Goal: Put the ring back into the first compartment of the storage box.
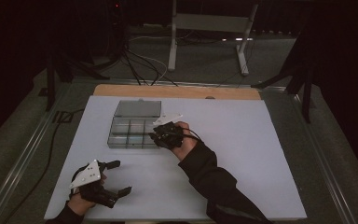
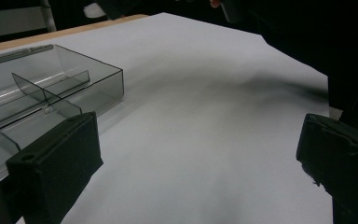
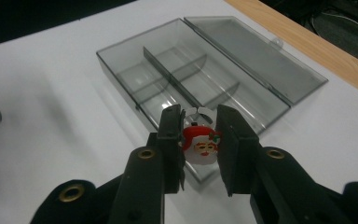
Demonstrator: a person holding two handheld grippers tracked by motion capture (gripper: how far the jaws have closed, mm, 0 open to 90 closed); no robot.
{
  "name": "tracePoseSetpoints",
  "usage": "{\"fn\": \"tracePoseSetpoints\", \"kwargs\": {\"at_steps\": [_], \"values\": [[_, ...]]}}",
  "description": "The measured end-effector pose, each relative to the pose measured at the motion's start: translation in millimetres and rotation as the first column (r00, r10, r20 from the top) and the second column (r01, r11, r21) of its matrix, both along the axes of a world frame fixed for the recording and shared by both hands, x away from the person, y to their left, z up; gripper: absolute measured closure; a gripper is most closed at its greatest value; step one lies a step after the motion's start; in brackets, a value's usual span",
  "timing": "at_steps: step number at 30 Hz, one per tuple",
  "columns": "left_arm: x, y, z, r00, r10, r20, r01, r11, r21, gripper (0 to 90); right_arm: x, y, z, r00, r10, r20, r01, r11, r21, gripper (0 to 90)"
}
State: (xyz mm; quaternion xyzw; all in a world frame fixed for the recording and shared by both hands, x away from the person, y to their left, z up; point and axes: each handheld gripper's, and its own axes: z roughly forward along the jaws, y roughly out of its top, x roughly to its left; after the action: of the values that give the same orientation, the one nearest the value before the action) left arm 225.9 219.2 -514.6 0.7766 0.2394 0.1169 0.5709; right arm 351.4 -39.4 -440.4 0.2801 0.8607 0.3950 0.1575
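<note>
Altogether two grippers, one Santa ring (image 3: pixel 200 148), one compartment box (image 3: pixel 168 74)

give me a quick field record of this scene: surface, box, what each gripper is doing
surface: white table top
box: clear grey compartment box, lid open and lying flat behind it; the compartments look empty
held item: small Santa-face charm, red hat, pale base
right gripper: shut on the charm, at the box's near edge
left gripper: open, nothing between its jaws, low over the table beside the box
likely next move: charm probably goes into a compartment
</note>
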Motion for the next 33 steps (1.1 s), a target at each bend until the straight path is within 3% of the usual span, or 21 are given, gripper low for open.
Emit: {"fn": "tracePoseSetpoints", "kwargs": {"at_steps": [33], "values": [[-0.4, 1.9, 0.1, 1.0, 0.003, -0.004, -0.003, 0.9999, -0.01, 0.5, 39.3, 61.7, -7.0, 0.9995, 0.021, -0.023, -0.021, 0.9997, -0.008, 71.8]]}}
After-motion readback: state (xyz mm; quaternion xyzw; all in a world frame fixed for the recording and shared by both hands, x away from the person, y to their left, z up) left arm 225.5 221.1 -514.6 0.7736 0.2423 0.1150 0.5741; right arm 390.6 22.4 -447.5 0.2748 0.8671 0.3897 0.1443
